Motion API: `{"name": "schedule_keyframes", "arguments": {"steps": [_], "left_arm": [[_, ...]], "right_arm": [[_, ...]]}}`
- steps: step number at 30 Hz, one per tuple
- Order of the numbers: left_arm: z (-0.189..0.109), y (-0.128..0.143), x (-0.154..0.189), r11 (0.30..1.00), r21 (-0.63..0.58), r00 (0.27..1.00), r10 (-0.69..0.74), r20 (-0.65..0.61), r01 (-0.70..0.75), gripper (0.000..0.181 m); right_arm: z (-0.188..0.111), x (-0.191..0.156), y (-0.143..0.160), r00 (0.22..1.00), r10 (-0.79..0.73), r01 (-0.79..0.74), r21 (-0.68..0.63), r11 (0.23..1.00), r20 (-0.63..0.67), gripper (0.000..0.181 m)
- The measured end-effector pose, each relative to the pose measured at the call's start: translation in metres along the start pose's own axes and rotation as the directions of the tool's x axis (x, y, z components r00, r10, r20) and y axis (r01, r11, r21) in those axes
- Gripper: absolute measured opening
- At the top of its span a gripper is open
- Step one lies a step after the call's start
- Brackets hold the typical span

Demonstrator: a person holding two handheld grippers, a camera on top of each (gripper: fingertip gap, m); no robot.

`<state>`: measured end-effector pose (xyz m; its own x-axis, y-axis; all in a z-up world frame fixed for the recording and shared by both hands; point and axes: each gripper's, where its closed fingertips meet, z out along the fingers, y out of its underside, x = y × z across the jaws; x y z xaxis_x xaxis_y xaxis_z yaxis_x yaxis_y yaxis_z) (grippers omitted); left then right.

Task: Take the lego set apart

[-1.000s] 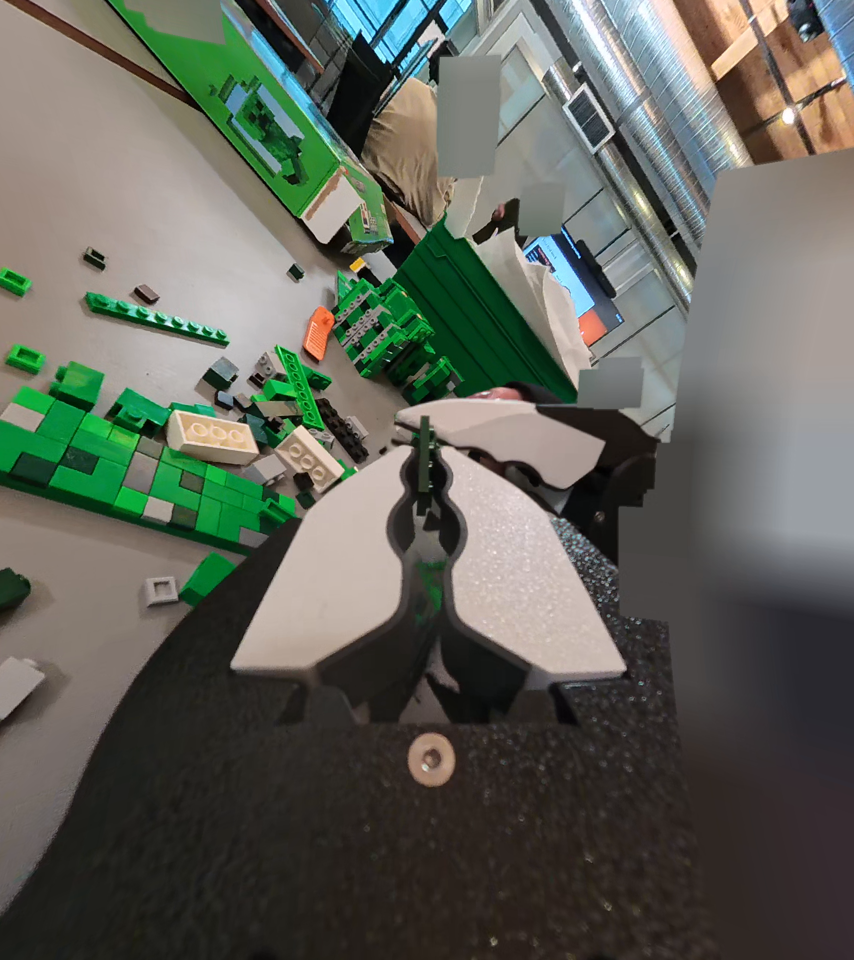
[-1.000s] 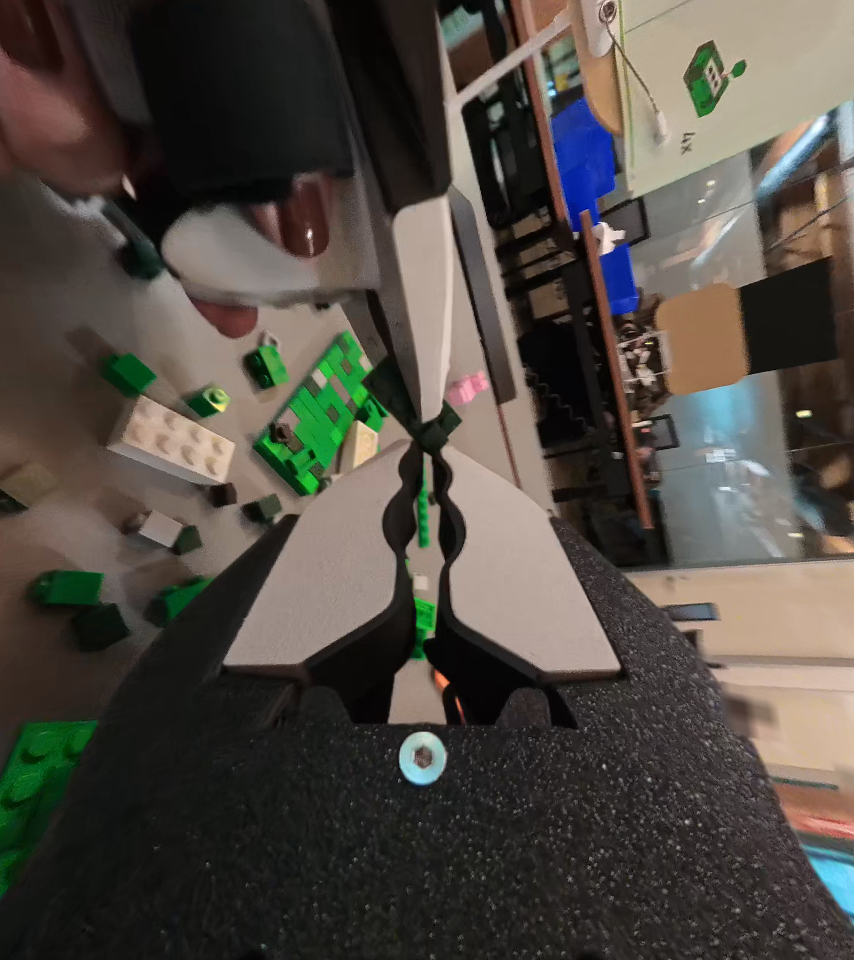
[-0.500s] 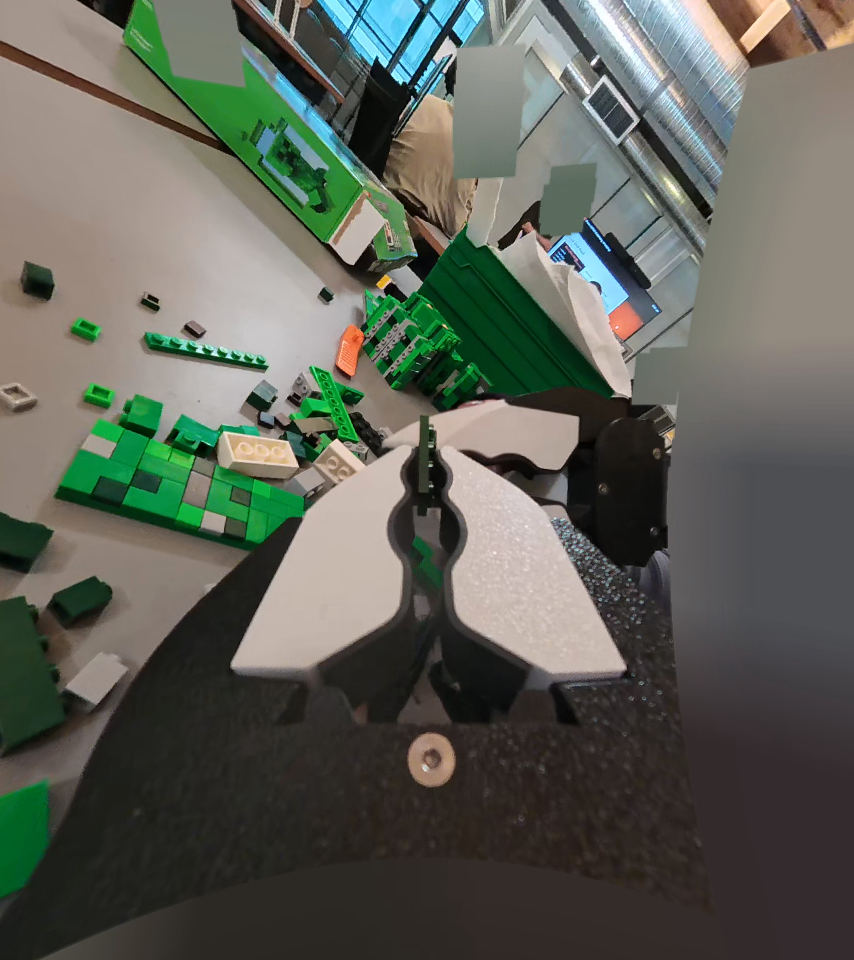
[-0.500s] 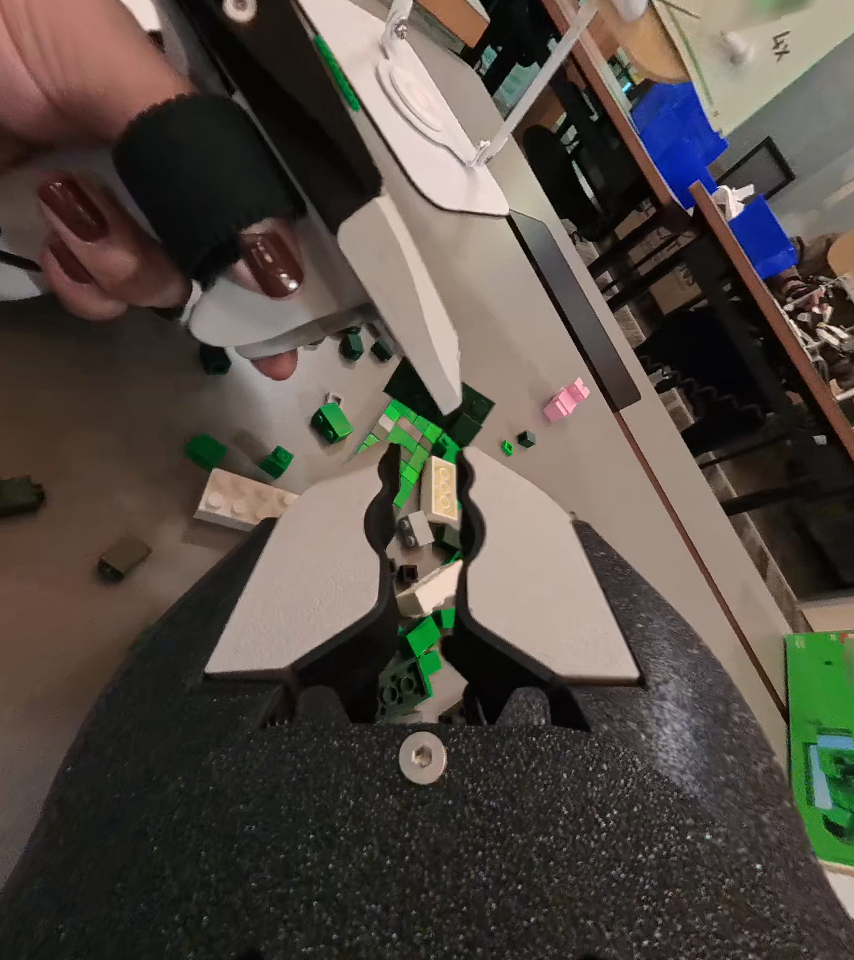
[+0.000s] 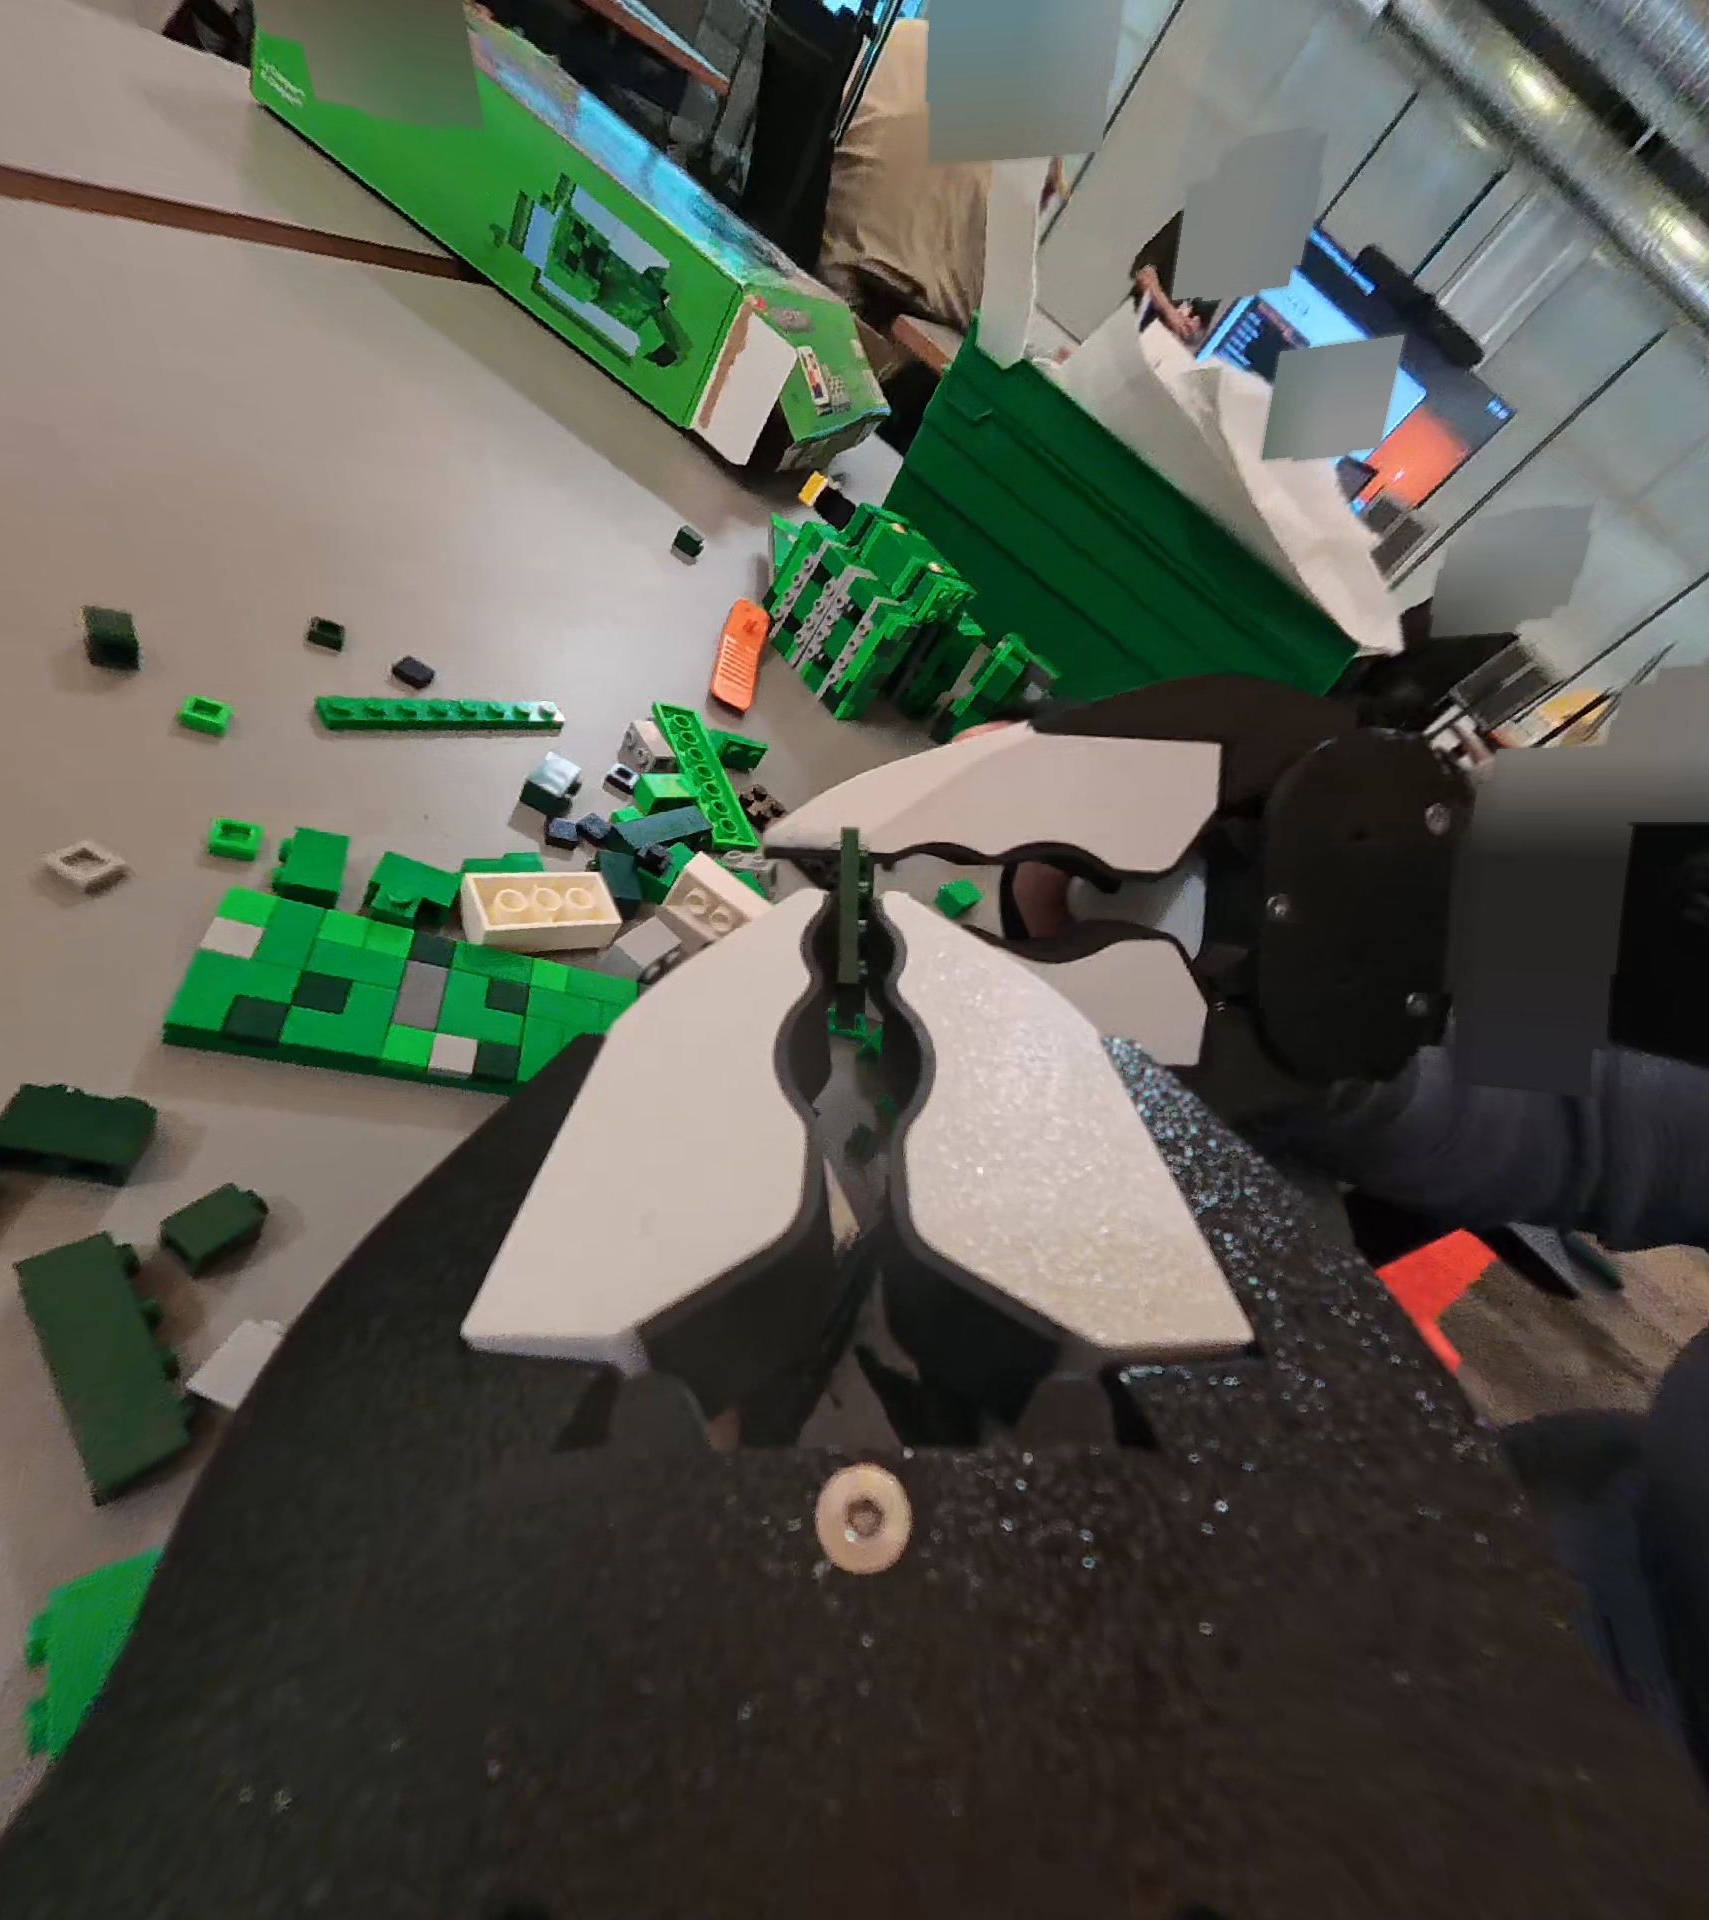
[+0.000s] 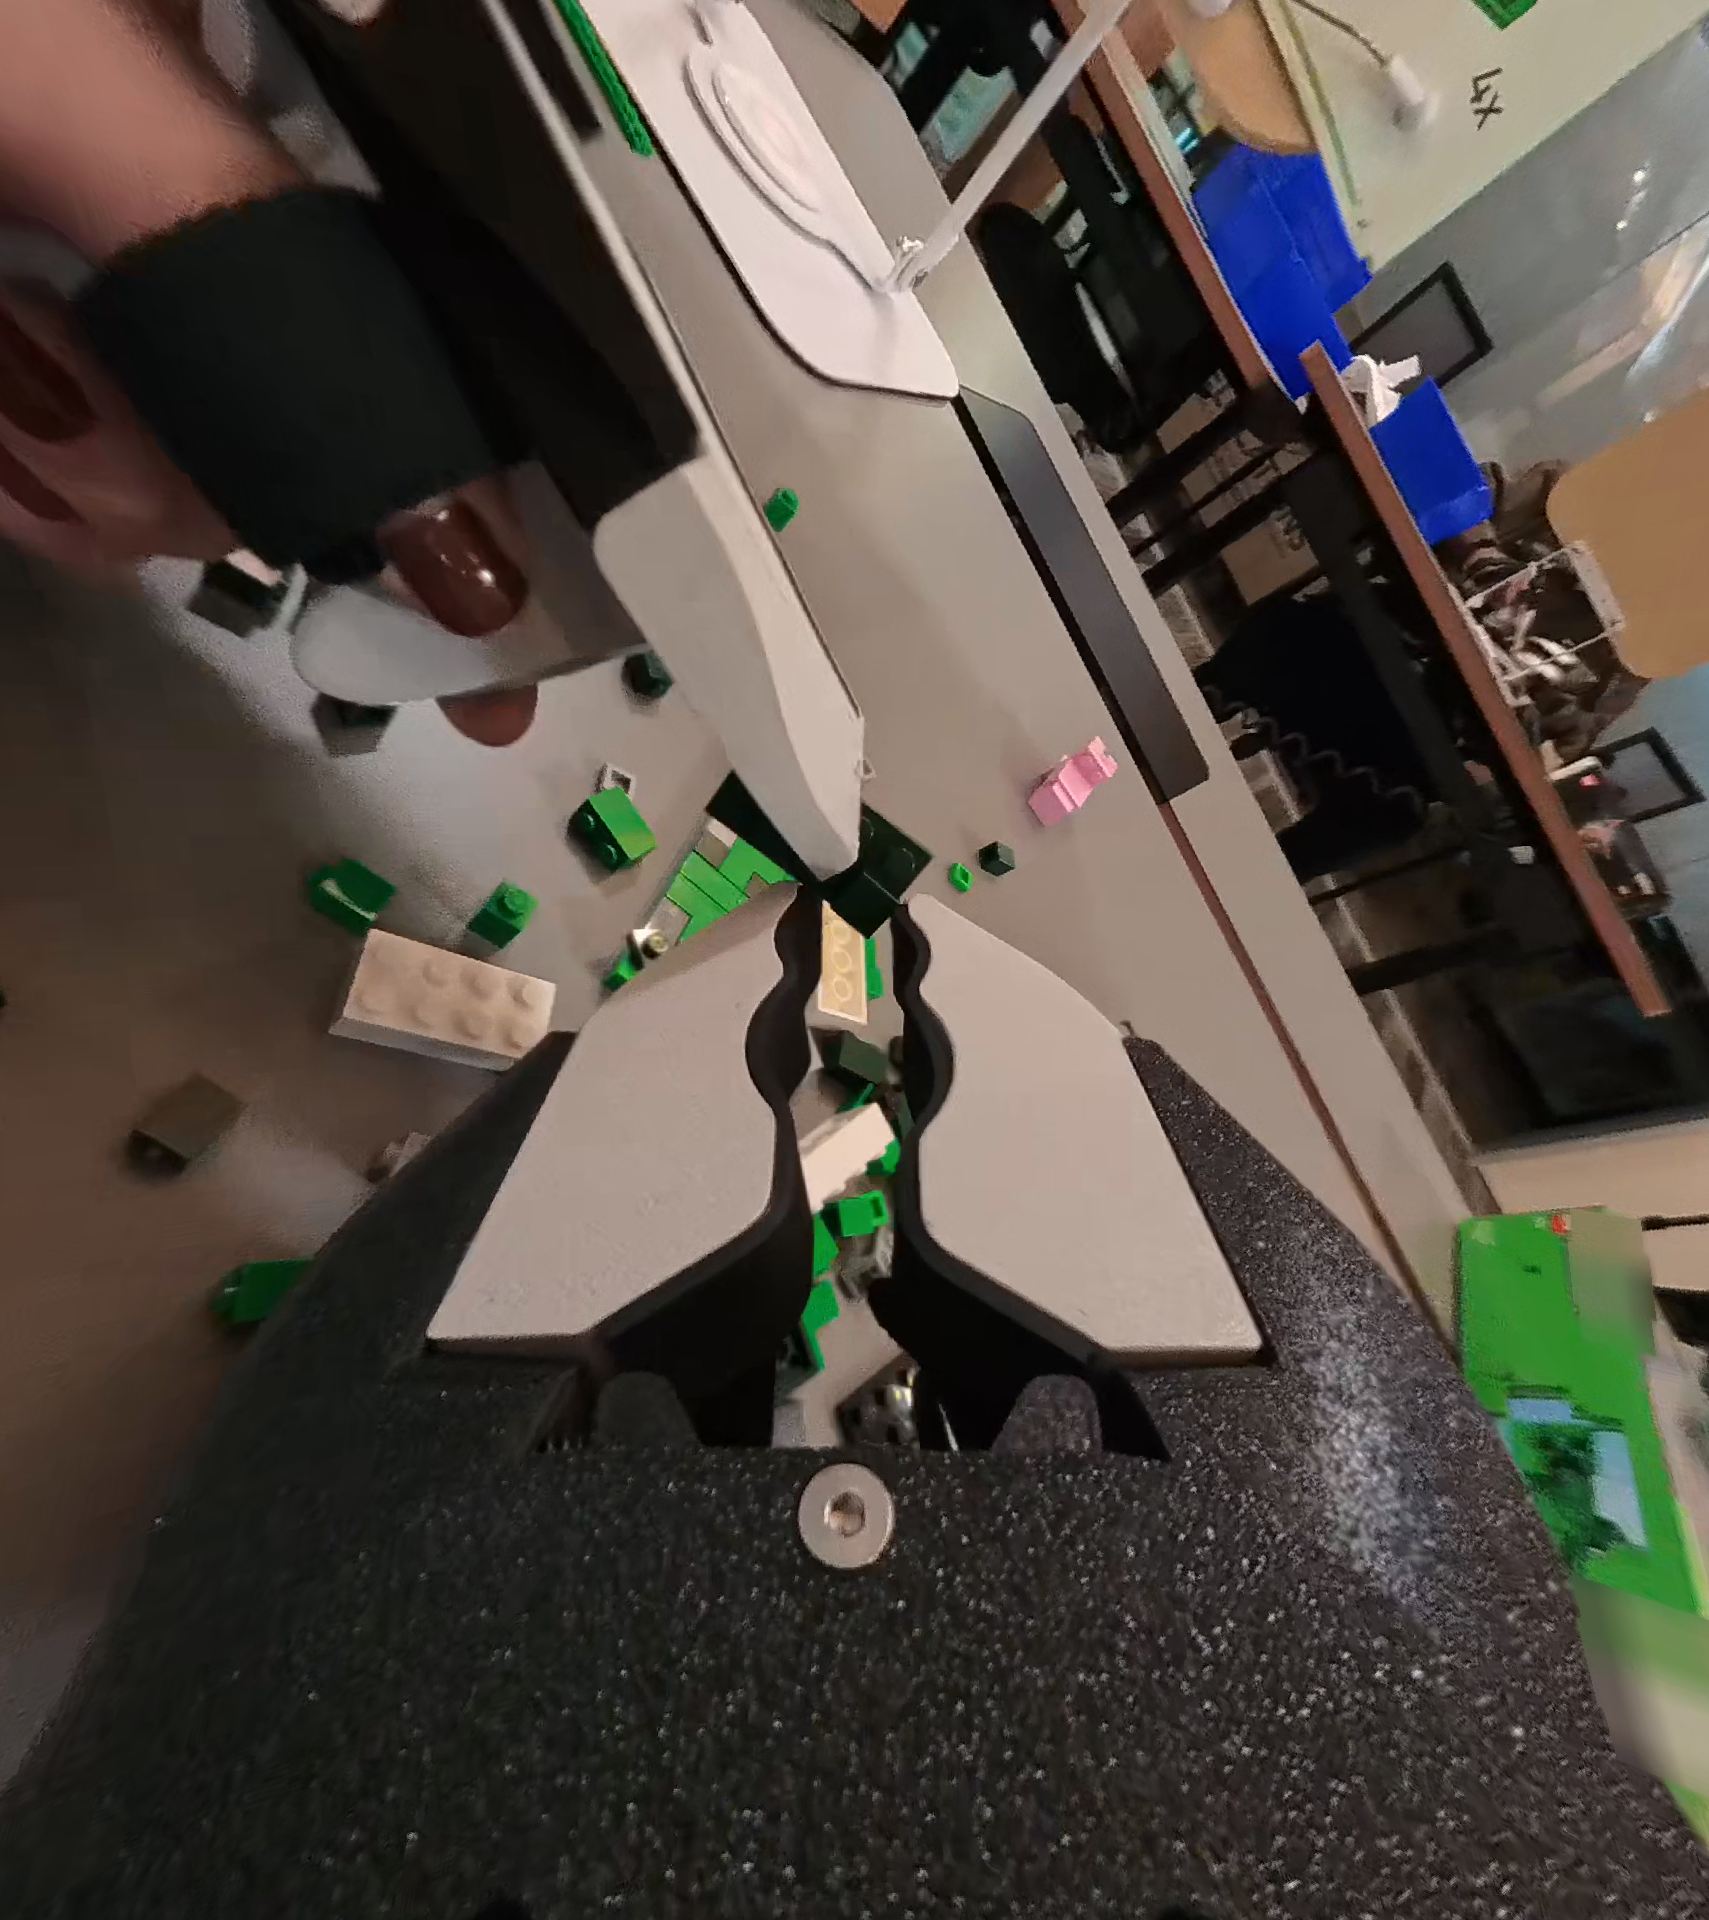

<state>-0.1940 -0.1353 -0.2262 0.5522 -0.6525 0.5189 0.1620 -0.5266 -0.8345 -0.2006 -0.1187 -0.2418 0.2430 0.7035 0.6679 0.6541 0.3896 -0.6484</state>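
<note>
Left wrist view: the left gripper (image 5: 852, 914) is clenched on a thin dark green plate (image 5: 851, 920), held edge-on above the grey table (image 5: 206, 436). The right gripper (image 6: 848, 914) has its jaws parted, tips flanking the same piece (image 6: 876, 878). Probable intent: one tool anchors, the other pries. Loose bricks and a green tiled panel (image 5: 362, 1003) lie below

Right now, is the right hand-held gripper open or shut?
Open: the right hand-held gripper shows a gap, its fingertips either side of the dark green piece.
</note>
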Motion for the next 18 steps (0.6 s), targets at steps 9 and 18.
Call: {"name": "schedule_keyframes", "arguments": {"steps": [9,18], "left_arm": [[0.001,0.001,-0.001,1.000,0.005,1.000,-0.013,0.005,0.013,0.003],[-0.004,-0.005,-0.002,0.986,0.064,0.988,-0.150,-0.045,0.153,0.004]], "right_arm": [[-0.001,0.006,0.005,0.966,-0.227,0.215,-0.110,0.970,-0.120,0.007],[-0.001,0.016,-0.001,0.850,-0.461,0.427,-0.180,0.886,-0.255,0.000]]}}
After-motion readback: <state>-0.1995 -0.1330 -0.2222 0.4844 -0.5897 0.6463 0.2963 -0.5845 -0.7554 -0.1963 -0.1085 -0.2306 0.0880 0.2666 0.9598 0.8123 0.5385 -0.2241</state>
